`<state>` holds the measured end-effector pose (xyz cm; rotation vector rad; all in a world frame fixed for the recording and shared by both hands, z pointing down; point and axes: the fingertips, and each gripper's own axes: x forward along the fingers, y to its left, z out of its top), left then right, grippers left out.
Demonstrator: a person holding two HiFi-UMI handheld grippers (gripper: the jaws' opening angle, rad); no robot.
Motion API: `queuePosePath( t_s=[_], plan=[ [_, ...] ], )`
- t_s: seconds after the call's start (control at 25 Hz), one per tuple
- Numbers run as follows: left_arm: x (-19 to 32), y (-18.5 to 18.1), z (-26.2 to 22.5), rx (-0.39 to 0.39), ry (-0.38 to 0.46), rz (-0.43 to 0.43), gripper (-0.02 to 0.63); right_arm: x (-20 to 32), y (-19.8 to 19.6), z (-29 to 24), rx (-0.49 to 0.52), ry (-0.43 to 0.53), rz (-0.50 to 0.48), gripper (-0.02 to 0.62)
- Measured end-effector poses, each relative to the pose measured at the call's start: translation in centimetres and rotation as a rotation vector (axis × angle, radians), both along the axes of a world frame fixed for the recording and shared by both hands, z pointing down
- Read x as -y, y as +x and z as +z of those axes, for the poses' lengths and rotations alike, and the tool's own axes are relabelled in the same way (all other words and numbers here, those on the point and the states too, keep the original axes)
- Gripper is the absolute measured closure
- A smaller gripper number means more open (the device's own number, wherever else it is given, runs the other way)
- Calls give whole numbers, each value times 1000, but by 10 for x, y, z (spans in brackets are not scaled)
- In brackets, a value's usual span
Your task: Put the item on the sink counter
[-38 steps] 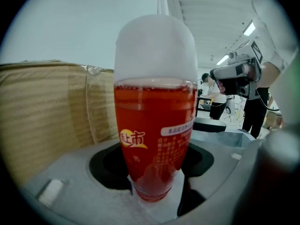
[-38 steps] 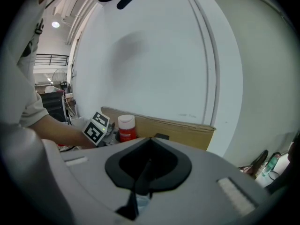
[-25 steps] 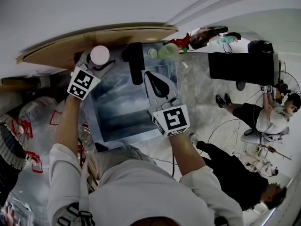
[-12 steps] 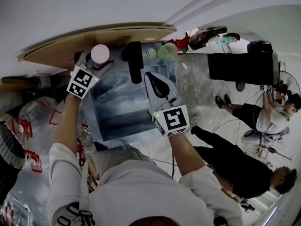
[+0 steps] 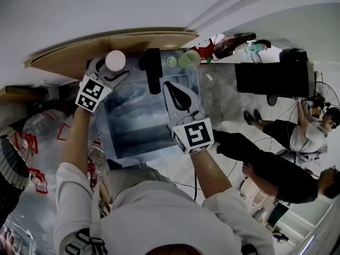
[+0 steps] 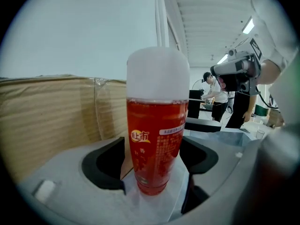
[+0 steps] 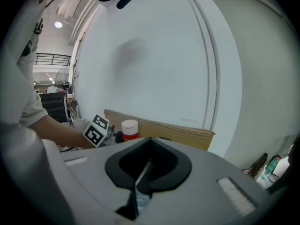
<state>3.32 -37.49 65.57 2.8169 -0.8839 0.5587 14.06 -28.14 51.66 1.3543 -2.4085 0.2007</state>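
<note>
1. The bottle (image 6: 157,139), red liquid under a white cap, stood upright at the back-left corner of the sink (image 5: 104,134), on the ledge just in front of the cardboard panel (image 6: 56,111).
2. The left gripper (image 5: 106,72) was at that same corner with the bottle between its jaws. The jaws were opening. In the left gripper view, a sliver of background showed on either side of the bottle, so the dark pads (image 6: 105,165) were no longer pressing on it.
3. The bottle looked to be resting on its own base and not hanging from the grip, though the contact with the surface was partly hidden by the gripper body.
4. The right gripper (image 7: 146,165) hung over the right side of the sink, to the right of the black faucet (image 5: 153,70). Its jaws were together with nothing in them, and it seemed to play no part in this step.
5. Judged from this, the placing was essentially done, with the item upright on the counter beside the sink and the grip letting go.
6. What seemed left was to draw the left gripper back from the corner without knocking the tall, narrow bottle, which could tip easily if a pad caught it.
</note>
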Motion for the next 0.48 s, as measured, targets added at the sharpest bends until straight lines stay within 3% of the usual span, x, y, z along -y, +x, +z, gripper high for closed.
queuePosePath(
  t_s=[0.36,0.48],
  plan=[
    [-13,-17,-20,-4,19,-34,236,-6,-7,-14,2,25,-6,592],
    [-20,-25,-33,-11,35,-57,267,-9,-11,-21,4,41,-16,591]
  ],
)
